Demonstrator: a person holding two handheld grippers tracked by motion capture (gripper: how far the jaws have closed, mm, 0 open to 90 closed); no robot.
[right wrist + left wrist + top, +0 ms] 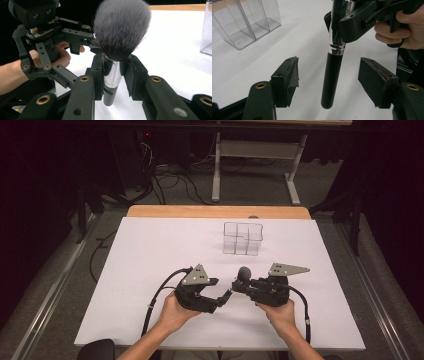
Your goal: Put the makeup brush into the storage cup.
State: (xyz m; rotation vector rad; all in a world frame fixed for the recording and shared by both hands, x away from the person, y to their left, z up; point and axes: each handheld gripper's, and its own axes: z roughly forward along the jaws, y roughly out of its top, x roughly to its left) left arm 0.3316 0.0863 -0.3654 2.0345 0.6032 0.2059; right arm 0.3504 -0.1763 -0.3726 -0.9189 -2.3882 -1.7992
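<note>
Gripping the makeup brush (117,50) by its silver ferrule, your right gripper (239,285) has its jaws clamped on the metal, one pad on each side. The brush stands nearly upright, with its dark, fluffy head (244,272) above the jaws and its black handle (332,75) hanging below them, clear of the table (150,250).

Your left gripper (226,296) sits just to the left of the right one, near the front middle of the white table. Its jaws stand wide apart. In the left gripper view the black handle hangs in the gap between them, and neither pad (289,77) touches it. So the brush is carried by the right gripper alone.

Your hands hold both grippers close together, tips almost meeting. The left hand (172,312) comes in from the near edge, and the right hand (280,312) does the same on the other side.

Farther off, toward the far side of the table and slightly right of centre, stands a clear plastic organizer (243,238) with upright compartments. It is well apart from the brush and from both grippers.
</note>
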